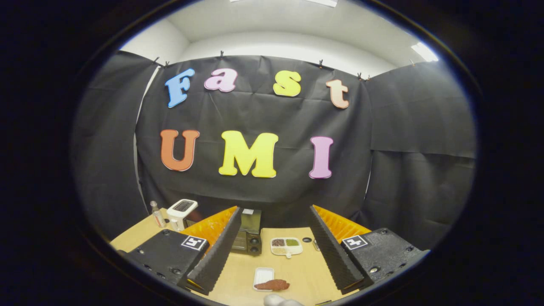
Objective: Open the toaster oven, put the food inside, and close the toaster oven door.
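Table (297, 272) of smooth pale wood grain, gripper (272, 250) fingers (216, 250) spread apart in matt black ribbed foam on orange plastic, oven (246, 236) in dark glossy metal, tray (262, 276) of white smooth plastic, food (273, 285) rough reddish-brown, toaster (182, 211) of white plastic.

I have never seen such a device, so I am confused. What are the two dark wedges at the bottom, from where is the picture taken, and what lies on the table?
The wedges are the two ridged fingers of a hand-held claw; the camera rides on it and looks forward. The claw is open and holds nothing. On the wooden table, between the fingers, lies a small white tray with a reddish-brown piece of food. Beyond stand a black toaster oven, door closed, and a divided dish of grains. Farther left are a white toaster and a small bottle.
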### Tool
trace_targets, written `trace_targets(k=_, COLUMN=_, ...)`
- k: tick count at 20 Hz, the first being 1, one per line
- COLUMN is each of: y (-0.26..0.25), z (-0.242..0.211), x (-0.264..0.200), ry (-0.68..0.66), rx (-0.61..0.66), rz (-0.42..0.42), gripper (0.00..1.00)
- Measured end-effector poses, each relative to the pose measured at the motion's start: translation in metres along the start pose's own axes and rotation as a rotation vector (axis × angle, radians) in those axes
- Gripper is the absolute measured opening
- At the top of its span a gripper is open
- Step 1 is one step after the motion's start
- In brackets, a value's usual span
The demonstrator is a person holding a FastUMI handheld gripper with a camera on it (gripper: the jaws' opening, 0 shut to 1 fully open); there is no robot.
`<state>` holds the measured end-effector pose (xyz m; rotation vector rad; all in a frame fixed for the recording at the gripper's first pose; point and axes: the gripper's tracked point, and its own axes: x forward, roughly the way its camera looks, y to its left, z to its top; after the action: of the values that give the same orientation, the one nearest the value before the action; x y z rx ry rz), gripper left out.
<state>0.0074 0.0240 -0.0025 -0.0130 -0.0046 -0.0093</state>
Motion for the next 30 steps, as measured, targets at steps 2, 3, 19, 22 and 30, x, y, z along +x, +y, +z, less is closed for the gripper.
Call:
trace_targets(k=2, y=0.006, z=-0.002, x=0.005, ry=0.004, rx=0.005, rz=0.000, gripper=1.00)
trace_targets(k=3, y=0.010, z=-0.005, x=0.008, ry=0.005, rx=0.007, rz=0.000, gripper=1.00)
trace_targets(k=19, y=0.181, z=-0.138, x=0.198, ry=0.200, rx=0.071, rz=0.090, gripper=1.00)
trace_targets(k=22, y=0.200, z=-0.165, x=0.239, ry=0.235, rx=0.066, rz=0.085, gripper=1.00)
trace_targets(k=30, y=0.230, z=-0.227, x=0.291, ry=0.352, rx=0.093, rz=0.092, gripper=1.00)
